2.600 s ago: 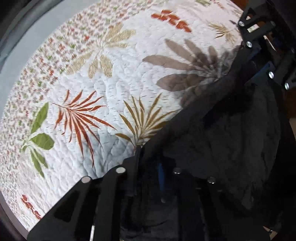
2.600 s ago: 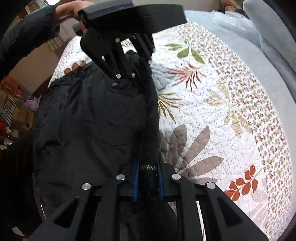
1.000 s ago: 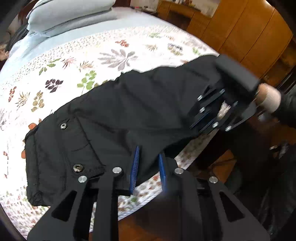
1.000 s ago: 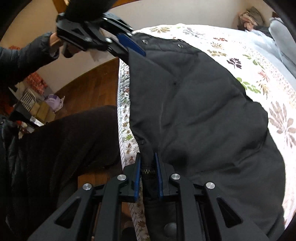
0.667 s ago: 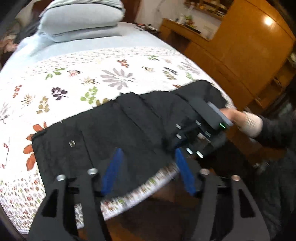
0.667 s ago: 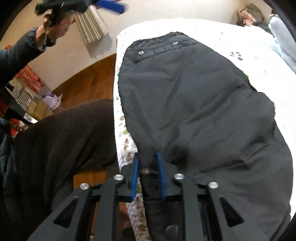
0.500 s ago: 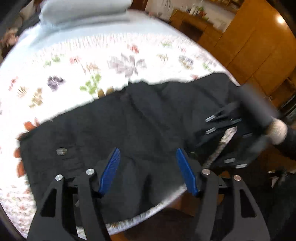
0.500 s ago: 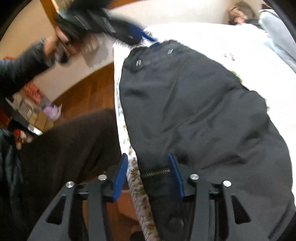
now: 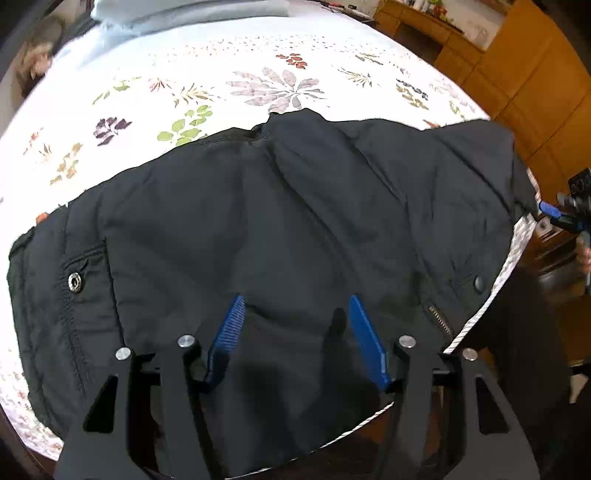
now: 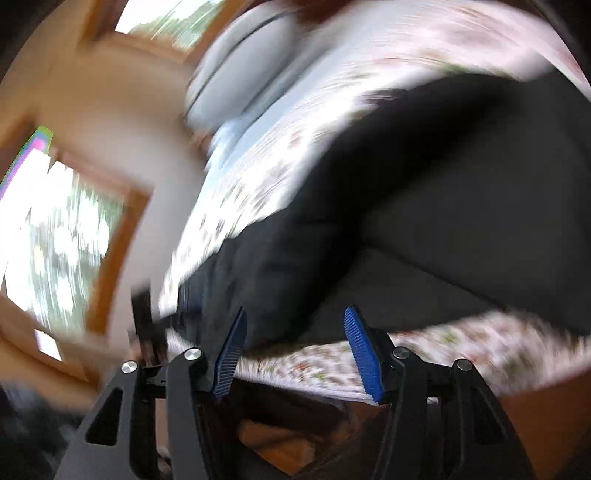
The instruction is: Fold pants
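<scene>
The black pants (image 9: pixel 295 206) lie folded across the floral quilt (image 9: pixel 258 55), close to the bed's near edge. A snap button (image 9: pixel 75 283) shows at the left end, a zipper (image 9: pixel 439 317) at the right. My left gripper (image 9: pixel 295 299) hovers over the near part of the pants. Its jaws are opening, and the blue pads (image 9: pixel 229 332) do not press the cloth. My right gripper (image 9: pixel 565 216) shows at the far right, off the bed's edge. In the blurred right wrist view it (image 10: pixel 295 314) is opening with nothing between its fingers, and the pants (image 10: pixel 443 221) lie beyond.
Light grey pillows (image 9: pixel 184 11) lie at the head of the bed. A wooden wardrobe (image 9: pixel 535 92) stands to the right. The person's dark-clad leg (image 9: pixel 517 332) is next to the bed's edge. A window (image 10: pixel 66 240) fills the left of the right wrist view.
Both grippers let go of the pants and opened. The pants now lie flat on the quilt. The right gripper swung fast away from the cloth and rolled; the left sank closer to the pants.
</scene>
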Demonstrator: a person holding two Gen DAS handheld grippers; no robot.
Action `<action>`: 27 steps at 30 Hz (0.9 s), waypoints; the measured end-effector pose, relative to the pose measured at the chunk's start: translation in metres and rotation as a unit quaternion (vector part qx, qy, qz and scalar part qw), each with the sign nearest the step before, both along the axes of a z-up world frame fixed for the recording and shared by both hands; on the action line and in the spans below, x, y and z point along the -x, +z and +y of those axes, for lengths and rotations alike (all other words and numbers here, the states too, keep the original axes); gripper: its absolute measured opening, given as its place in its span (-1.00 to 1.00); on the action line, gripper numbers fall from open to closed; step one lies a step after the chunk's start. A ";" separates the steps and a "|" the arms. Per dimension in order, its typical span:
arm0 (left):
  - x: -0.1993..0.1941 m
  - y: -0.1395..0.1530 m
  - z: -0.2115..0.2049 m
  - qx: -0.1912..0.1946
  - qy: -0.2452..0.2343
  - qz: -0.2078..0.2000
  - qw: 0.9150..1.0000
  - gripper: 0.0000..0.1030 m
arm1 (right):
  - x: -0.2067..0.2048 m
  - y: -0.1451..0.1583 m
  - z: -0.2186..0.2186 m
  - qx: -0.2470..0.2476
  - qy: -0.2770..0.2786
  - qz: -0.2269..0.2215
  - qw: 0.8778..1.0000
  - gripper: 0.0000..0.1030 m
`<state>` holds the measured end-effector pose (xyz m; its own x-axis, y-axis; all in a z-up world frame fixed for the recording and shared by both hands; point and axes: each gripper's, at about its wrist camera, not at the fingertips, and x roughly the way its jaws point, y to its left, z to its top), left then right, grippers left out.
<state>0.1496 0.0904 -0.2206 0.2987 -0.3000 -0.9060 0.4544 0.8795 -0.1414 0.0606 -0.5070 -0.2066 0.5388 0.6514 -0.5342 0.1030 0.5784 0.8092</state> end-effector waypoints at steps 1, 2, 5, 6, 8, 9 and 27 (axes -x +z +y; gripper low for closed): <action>0.003 -0.001 -0.004 -0.008 0.001 -0.003 1.000 0.27 | 0.002 -0.009 -0.006 -0.017 -0.017 0.004 1.000 0.10; 0.006 -0.004 -0.008 -0.018 0.002 -0.002 1.000 0.27 | 0.004 -0.019 -0.012 -0.044 -0.036 0.005 0.998 0.09; 0.008 -0.011 -0.013 -0.036 0.005 -0.001 0.999 0.36 | 0.004 -0.047 -0.019 -0.121 -0.090 0.009 0.989 0.08; 0.008 -0.011 -0.015 -0.040 0.005 -0.002 0.999 0.38 | 0.003 -0.054 -0.024 -0.136 -0.098 0.010 0.986 0.05; 0.006 -0.011 -0.019 -0.040 0.009 0.002 0.999 0.44 | 0.000 -0.069 -0.030 -0.167 -0.121 0.016 0.978 0.03; 0.001 -0.012 -0.025 -0.041 0.010 0.003 0.999 0.47 | 0.000 -0.073 -0.031 -0.179 -0.127 0.015 0.976 0.01; 0.003 -0.018 -0.023 -0.050 0.010 0.002 0.999 0.62 | 0.005 -0.085 -0.032 -0.151 -0.227 0.063 0.960 -0.81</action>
<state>0.1469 0.0672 -0.2382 0.2993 -0.2013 -0.9327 0.4368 0.8980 -0.0536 0.0555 -0.5388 -0.2916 0.7474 0.4996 -0.4381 0.3977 0.1918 0.8972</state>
